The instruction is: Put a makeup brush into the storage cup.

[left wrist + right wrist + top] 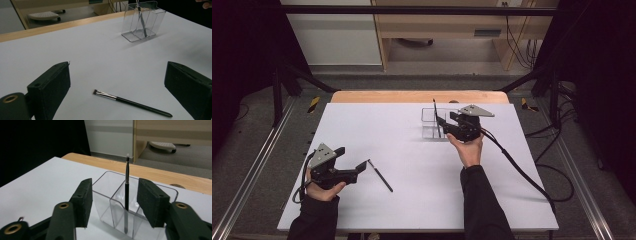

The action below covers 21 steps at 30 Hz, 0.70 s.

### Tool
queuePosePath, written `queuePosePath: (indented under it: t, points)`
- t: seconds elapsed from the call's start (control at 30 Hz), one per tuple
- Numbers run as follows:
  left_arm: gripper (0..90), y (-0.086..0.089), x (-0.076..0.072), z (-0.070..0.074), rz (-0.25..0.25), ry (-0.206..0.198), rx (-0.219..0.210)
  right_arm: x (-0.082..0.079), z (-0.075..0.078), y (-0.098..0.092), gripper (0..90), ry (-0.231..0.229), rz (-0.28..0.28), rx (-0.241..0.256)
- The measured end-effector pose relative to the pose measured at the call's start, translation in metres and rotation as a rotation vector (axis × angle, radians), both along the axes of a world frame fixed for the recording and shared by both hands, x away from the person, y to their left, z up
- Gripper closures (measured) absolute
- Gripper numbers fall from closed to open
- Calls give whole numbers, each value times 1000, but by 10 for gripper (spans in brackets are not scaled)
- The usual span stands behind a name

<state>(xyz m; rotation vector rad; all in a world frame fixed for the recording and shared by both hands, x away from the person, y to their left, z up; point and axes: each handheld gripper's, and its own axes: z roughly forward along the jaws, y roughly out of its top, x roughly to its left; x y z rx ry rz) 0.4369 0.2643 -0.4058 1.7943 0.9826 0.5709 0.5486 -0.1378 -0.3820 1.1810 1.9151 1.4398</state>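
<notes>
The left tool (358, 167), jaws spread wide and empty, hovers low over the white surface (402, 150) with the thin black flat-tipped brush (380, 175) just beyond its tips at about three o'clock, its long axis running from ten toward four. The right tool (443, 125), open around nothing, sits well apart at the clear plastic divided holder (428, 125), where a second black brush (126, 195) stands upright.

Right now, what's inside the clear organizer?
One thin brush stands upright in a compartment of the clear organizer, tip up, its lower end at the bottom. The other compartments look empty, though the right gripper's jaws cover part of them.
</notes>
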Motion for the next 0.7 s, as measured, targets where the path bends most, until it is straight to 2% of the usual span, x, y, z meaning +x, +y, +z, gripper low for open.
queuePosePath:
  t: [0.33, 0.7]
  points:
    - [59, -3, 0, -1, 3, 4, 8, -20, 1, -21, 304, -19, -5, -48]
    - [57, -8, 0, -5, 3, 17, 18, -42, 1, -40, 196, -23, 8, -55]
